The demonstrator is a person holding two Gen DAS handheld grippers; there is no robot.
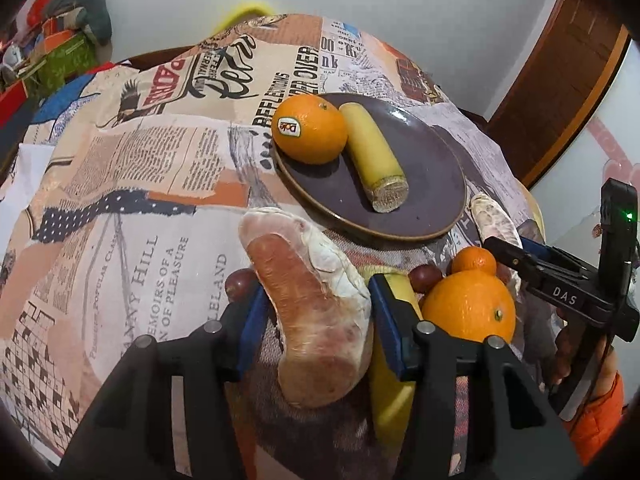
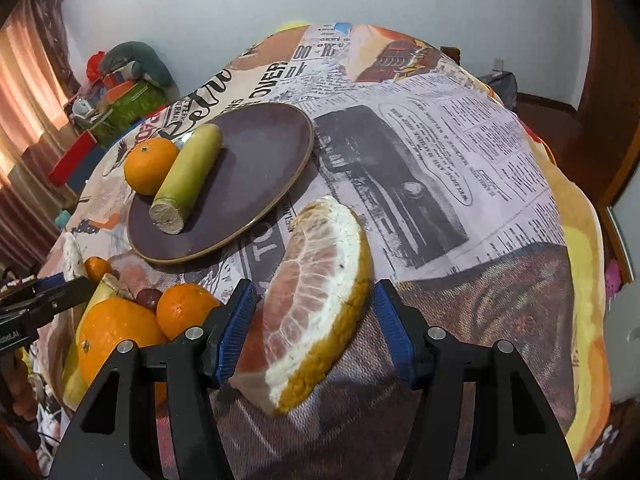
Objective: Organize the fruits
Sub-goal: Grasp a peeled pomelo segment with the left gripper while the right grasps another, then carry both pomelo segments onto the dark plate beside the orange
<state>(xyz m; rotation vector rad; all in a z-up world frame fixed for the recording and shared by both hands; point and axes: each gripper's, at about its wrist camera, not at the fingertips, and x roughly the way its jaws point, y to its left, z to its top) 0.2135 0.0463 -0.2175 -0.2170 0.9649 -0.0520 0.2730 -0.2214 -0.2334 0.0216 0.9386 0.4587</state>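
The near half of the plate [image 2: 256,184] lies bare; an orange [image 2: 150,165] and sugarcane piece [image 2: 188,174] crowd its far left. Near left, a fruit pile [image 2: 120,328] blocks passage (oranges, grapes, banana); cloth [image 2: 460,184] right is open

Home room: newsprint-pattern tablecloth [image 2: 460,152], curtains [image 2: 28,92], wooden door [image 1: 560,92].

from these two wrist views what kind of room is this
Most likely a lived-in room at home, not a lab: a table under a newspaper-print tablecloth, a clutter pile of boxes and stuffed cloth against the wall, pink curtains, and a wooden door frame.
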